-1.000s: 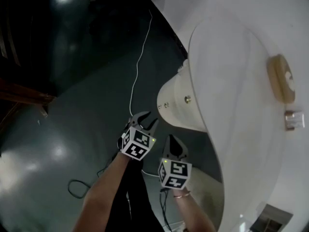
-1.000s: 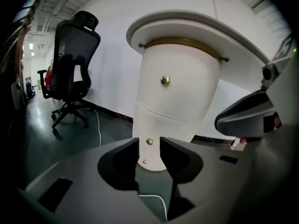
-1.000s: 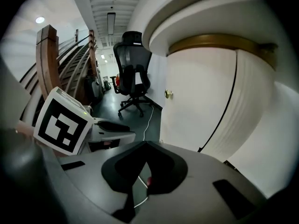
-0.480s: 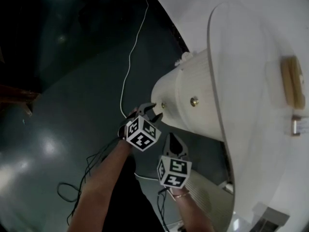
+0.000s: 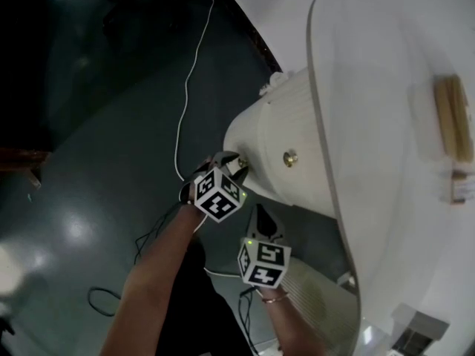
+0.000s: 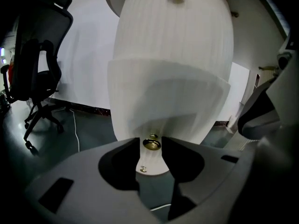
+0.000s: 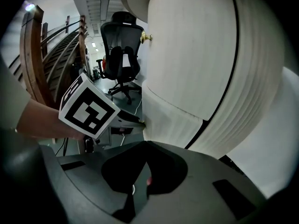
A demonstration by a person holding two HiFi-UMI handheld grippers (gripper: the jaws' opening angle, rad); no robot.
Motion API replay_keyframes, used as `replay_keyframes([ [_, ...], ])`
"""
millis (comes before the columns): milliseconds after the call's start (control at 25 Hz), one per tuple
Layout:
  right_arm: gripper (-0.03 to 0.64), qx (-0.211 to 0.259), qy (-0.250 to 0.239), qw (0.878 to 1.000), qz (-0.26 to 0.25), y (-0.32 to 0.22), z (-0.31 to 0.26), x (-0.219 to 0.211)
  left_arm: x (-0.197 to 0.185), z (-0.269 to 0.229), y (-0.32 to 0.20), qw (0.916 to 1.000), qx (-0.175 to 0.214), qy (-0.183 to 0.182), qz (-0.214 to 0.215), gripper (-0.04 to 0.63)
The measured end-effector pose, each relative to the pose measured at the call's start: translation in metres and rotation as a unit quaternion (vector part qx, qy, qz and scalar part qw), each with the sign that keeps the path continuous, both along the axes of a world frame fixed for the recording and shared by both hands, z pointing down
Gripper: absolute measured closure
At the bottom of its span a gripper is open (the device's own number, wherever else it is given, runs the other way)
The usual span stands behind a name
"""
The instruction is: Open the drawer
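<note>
Dark floor (image 5: pixel 111 162) below drawer unit (image 5: pixel 274 136); left gripper (image 5: pixel 231 164), jaws just spread, straddles unit's lower brass knob (image 6: pixel 151 144) for pulling; right gripper (image 5: pixel 263 213) pressed together, idle beside unit.

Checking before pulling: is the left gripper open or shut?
Open. The left gripper's jaws have just been opening; they stand apart with the brass knob between their tips.

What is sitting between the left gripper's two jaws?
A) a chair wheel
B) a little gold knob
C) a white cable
B: in the left gripper view, the little gold knob low on the white cabinet sits in the gap of the left gripper, whose jaws have just been opening and stand apart without pressing on it.
</note>
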State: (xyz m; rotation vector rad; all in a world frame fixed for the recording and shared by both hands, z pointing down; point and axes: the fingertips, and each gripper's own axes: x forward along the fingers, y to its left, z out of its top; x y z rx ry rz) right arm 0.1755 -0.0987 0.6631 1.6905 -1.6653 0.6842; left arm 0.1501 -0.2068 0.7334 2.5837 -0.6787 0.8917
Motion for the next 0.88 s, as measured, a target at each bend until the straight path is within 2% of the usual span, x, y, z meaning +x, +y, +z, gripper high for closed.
replay_keyframes([
  [280, 0.614, -0.013, 0.004, 1.0, 0.009, 0.002, 0.002, 0.006, 0.004, 0.0, 0.0, 0.9992, 0.015, -0.013, 0.036, 0.485],
  [560, 0.614, -0.021, 0.008, 1.0, 0.017, 0.014, -0.004, 0.007, -0.007, 0.001, 0.004, 0.9998, -0.004, -0.016, 0.013, 0.491],
  [880, 0.614, -0.024, -0.006, 1.0, 0.01, 0.033, -0.017, -0.008, -0.051, 0.006, 0.02, 0.9982, -0.032, -0.045, -0.022, 0.491],
])
